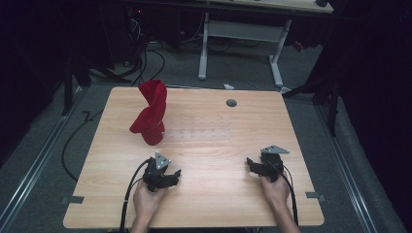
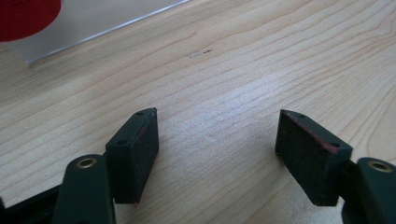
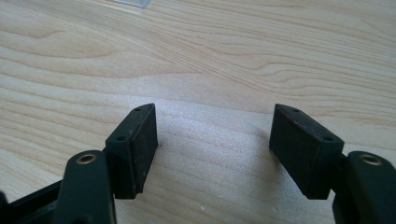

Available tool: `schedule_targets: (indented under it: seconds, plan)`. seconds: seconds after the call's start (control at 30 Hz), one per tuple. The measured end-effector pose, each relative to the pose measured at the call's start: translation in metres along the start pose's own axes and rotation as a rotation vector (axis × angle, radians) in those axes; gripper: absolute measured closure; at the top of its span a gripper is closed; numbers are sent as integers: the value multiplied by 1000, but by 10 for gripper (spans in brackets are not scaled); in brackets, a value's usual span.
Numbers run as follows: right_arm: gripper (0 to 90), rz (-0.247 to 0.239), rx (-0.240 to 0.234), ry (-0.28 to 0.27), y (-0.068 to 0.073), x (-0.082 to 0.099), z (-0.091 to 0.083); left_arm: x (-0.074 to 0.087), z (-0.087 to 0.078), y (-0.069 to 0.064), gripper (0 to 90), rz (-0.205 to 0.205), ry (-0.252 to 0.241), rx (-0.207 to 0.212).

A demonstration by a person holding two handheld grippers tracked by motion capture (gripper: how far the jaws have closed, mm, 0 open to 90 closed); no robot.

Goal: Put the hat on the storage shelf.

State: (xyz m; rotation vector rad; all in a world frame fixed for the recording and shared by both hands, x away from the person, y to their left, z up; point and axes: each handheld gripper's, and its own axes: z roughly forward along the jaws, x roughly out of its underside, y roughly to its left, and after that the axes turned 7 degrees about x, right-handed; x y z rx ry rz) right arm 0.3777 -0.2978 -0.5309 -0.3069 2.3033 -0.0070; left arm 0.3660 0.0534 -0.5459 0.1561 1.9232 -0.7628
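Note:
A red cloth (image 1: pixel 150 114) stands twisted upright on a clear flat plate (image 1: pixel 199 130) at the left middle of the wooden table (image 1: pixel 204 194); a corner of the red cloth (image 2: pixel 25 16) and the plate's edge (image 2: pixel 93 23) lie at the top left of the left gripper view. My left gripper (image 1: pixel 176 175) rests low over the table near the front, right of and nearer than the cloth, jaws open with bare wood between the pads (image 2: pixel 135 154). My right gripper (image 1: pixel 250 164) sits at the front right, open too, nothing between its pads (image 3: pixel 140 149).
A small grey round cap (image 1: pixel 231 103) is set into the table near its far edge. Cables trail from both grippers over the front edge. Beyond the table stand a white desk frame (image 1: pixel 243 43) and dark floor with cables.

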Motion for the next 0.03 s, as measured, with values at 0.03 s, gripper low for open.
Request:
schedule_targets:
  seconds: [0.03]
  plan:
    - [317,4,4,1,0,0,0,0,0,0,300,1,1,0]
